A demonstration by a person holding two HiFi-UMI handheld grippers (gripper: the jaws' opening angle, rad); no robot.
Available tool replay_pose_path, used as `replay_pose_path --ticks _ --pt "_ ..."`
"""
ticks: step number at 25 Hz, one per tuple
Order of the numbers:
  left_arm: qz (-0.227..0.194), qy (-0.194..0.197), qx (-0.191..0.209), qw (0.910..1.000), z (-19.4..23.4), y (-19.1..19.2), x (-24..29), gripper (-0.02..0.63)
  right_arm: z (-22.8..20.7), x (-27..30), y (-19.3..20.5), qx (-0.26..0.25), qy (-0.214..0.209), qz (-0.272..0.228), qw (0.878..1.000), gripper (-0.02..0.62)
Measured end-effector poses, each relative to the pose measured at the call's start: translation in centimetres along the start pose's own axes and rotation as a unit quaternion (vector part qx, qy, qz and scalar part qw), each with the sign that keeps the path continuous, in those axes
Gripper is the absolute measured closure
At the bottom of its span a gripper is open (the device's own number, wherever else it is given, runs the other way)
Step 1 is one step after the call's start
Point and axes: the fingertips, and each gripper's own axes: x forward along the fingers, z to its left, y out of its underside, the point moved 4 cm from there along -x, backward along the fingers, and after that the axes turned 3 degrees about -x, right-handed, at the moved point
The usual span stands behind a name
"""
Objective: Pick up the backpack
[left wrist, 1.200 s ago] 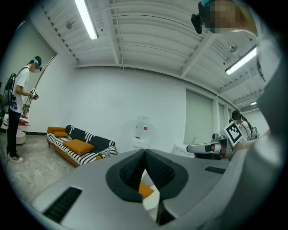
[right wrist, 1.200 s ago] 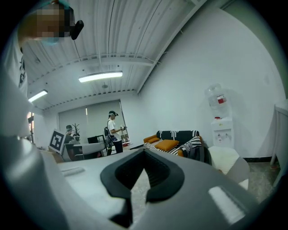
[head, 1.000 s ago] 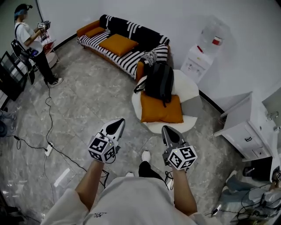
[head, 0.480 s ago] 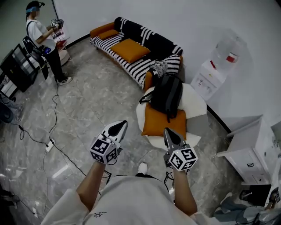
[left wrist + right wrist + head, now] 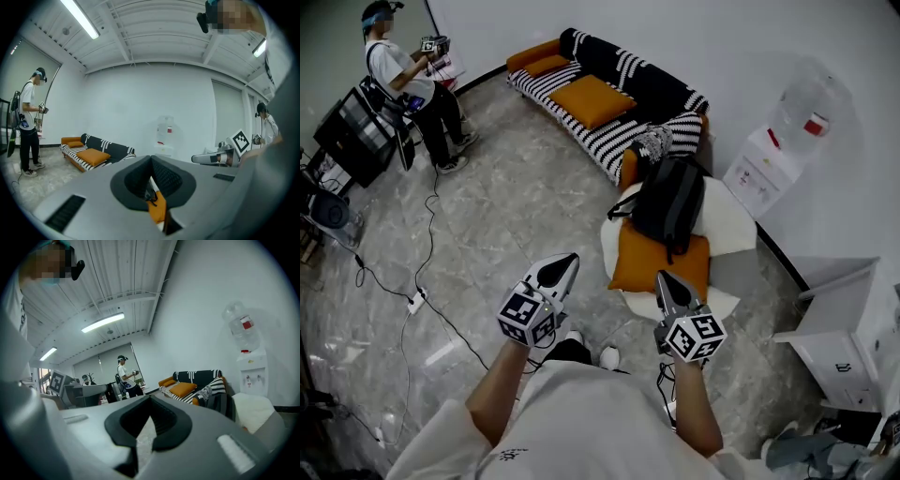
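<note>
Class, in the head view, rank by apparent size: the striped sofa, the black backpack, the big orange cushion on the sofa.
1. striped sofa
2. black backpack
3. big orange cushion
The backpack is nearer the camera, so its lead over the cushion is unsure.

The backpack (image 5: 666,195) hides the upper part of the orange cushion (image 5: 656,267); the white cabinet (image 5: 842,345) is cut off by the right edge.

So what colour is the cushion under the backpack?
Orange. The cushion lies on the white chair, under the black backpack; the head view shows it best.
</note>
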Motion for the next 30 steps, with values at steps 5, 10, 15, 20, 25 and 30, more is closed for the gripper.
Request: replay_pose_path --ticks 5,10,15,20,25,30 --pt "0.013 0.003 -0.002 0.9999 1.2 0.4 1.5 0.609 -0.8 1.0 0.3 0.009 0.007 0.004 1.0 0.592" --pt "0.01 0.019 -0.004 0.9997 3.5 -0.2 4.0 0.609 -1.9 3.4 0.1 0.009 0.023 0.004 1.0 0.594" --pt "0.028 0.034 0.005 0.999 6.9 -0.4 7.1 0.609 -3.4 6.8 -0.5 0.018 0.047 0.002 0.999 0.593" --pt "0.035 0.053 0.005 0.998 12.2 -2.0 10.1 0.609 -4.3 12.2 -2.0 0.014 0.068 -0.002 0.998 0.594" --pt "0.039 0.085 0.013 0.9956 17.0 -3.5 12.0 0.609 -3.7 17.0 -3.6 0.007 0.087 -0.007 0.996 0.594" --pt "0.04 0.111 -0.009 0.993 20.9 -4.1 14.0 0.609 -3.4 20.1 -4.2 0.006 0.118 -0.007 0.993 0.594"
